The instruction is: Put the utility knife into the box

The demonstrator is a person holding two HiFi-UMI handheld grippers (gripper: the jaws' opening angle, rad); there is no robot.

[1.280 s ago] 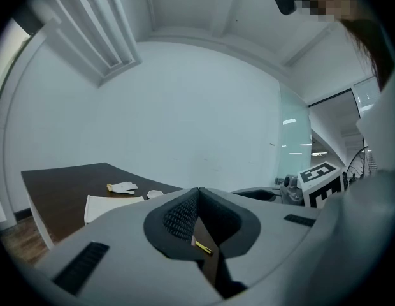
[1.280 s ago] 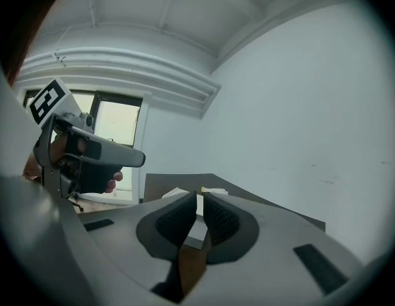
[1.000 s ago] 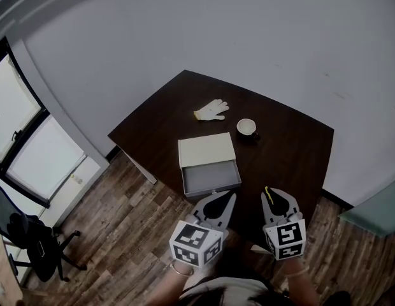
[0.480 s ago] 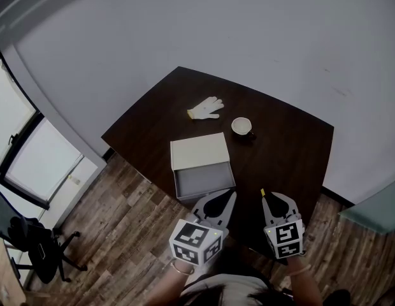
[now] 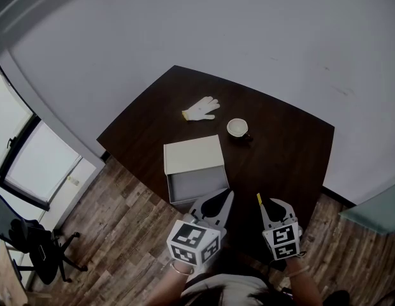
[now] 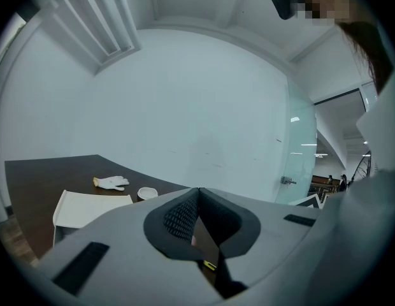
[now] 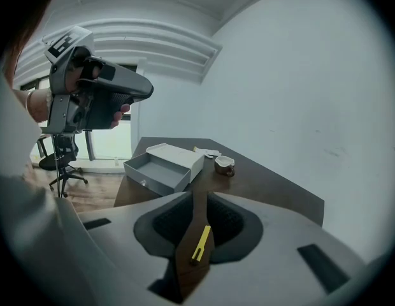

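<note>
Opening right gripper (image 7: 199, 195) jaws, yellow utility knife (image 7: 200, 243) loose in the gap between them against the dark table (image 7: 274, 187), open box (image 7: 160, 167) well ahead, left gripper (image 6: 198, 190) jaws pressed together.

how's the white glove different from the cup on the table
The glove lies flat and limp; the cup stands upright and round, mouth up. The glove is white with a yellowish cuff; the cup is white inside and brown outside. In the head view the glove sits farther back and left of the cup. Both rest on the dark table beyond the box, apart from each other.
</note>
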